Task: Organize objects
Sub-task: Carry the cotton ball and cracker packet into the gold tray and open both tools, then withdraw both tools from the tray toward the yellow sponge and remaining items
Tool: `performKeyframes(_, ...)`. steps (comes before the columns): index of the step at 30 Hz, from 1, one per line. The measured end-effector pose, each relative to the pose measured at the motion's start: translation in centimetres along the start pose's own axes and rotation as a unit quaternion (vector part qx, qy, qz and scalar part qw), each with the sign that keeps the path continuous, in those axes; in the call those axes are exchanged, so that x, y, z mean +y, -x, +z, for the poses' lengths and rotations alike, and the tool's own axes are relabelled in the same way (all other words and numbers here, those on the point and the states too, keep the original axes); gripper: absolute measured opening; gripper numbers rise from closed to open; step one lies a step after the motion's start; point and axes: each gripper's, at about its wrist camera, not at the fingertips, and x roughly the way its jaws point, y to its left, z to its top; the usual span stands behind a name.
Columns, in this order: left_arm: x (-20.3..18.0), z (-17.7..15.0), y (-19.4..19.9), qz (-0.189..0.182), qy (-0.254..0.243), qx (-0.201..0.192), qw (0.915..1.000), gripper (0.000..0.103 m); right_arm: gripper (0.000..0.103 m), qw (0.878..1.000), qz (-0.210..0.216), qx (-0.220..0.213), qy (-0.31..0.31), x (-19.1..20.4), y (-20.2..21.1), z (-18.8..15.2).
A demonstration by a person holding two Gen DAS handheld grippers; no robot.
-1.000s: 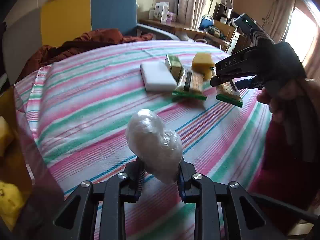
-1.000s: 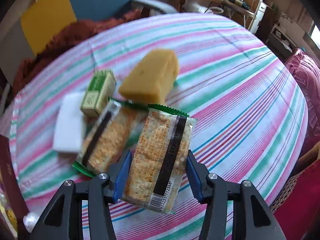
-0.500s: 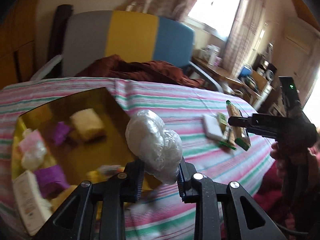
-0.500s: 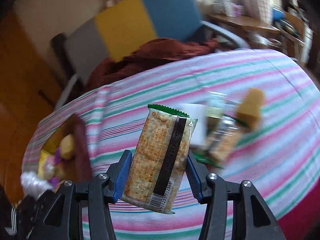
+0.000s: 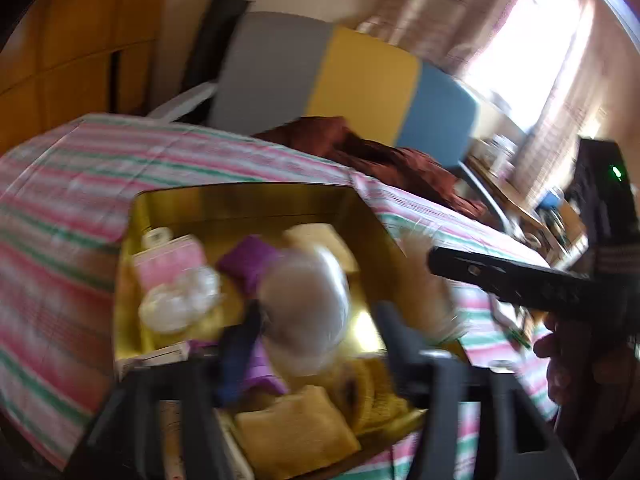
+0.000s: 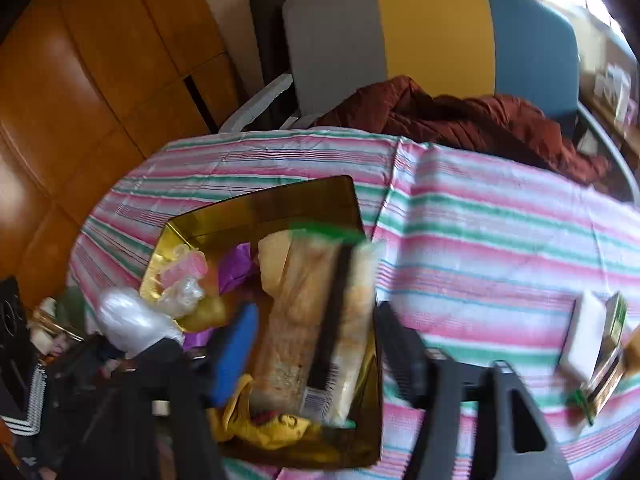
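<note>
Now cracker packet (image 6: 320,320) above tin (image 6: 256,204)

The tablecloth (image 6: 500,240) runs in pink, white and green stripes with thin blue lines. The tin (image 6: 280,200) on it is shiny gold inside. The cracker packet (image 6: 320,320) is tan with a black band, a barcode and a green end. The plastic-wrapped bundle (image 5: 308,304) is cloudy white (blurred here). The chair (image 6: 432,32) behind has grey, yellow and blue panels, with a rust-brown cloth (image 6: 460,120) draped on it.
</note>
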Motion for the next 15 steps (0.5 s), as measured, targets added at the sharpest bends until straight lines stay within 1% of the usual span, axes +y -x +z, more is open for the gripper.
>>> performKeyframes(2, 1.1, -0.3, 0.5, 0.005, 0.012, -0.003, 0.9999, 0.07, 0.083, 1.0, 0.001, -0.005, 0.005, 0.3, 0.3, -0.6)
performKeyframes(5, 2.0, -1.2, 1.4, 0.026, 0.015, -0.01, 0.9995, 0.07, 0.083, 1.0, 0.005, -0.011, 0.01, 0.4, 1.1, -2.0)
performKeyframes(7, 2.3, -2.1, 2.1, 0.037, 0.015, -0.016, 0.9991, 0.071, 0.087, 1.0, 0.001, -0.02, 0.022, 0.7, 1.7, -3.1)
performKeyframes(8, 2.3, -2.7, 2.6, 0.046, 0.013, -0.019, 0.9987, 0.071, 0.088, 0.999, -0.005, -0.023, 0.029, 1.0, 1.9, -3.6)
performKeyframes(10, 2.1, -3.5, 3.0, 0.062, 0.006, -0.023, 0.9978, 0.074, 0.097, 0.998, -0.024, -0.028, 0.045, 1.5, 2.0, -4.7)
performKeyframes(12, 1.7, -4.1, 3.5, 0.077, -0.003, -0.029, 0.9966, 0.077, 0.102, 0.997, -0.04, -0.033, 0.057, 2.0, 2.0, -5.6)
performKeyframes(13, 1.4, -4.4, 3.7, 0.083, -0.009, -0.032, 0.996, 0.079, 0.103, 0.996, -0.046, -0.035, 0.061, 2.1, 2.1, -6.1)
performKeyframes(15, 0.8, -4.5, 4.1, 0.096, -0.02, -0.039, 0.9944, 0.08, 0.103, 0.995, -0.056, -0.038, 0.066, 2.3, 2.1, -6.8)
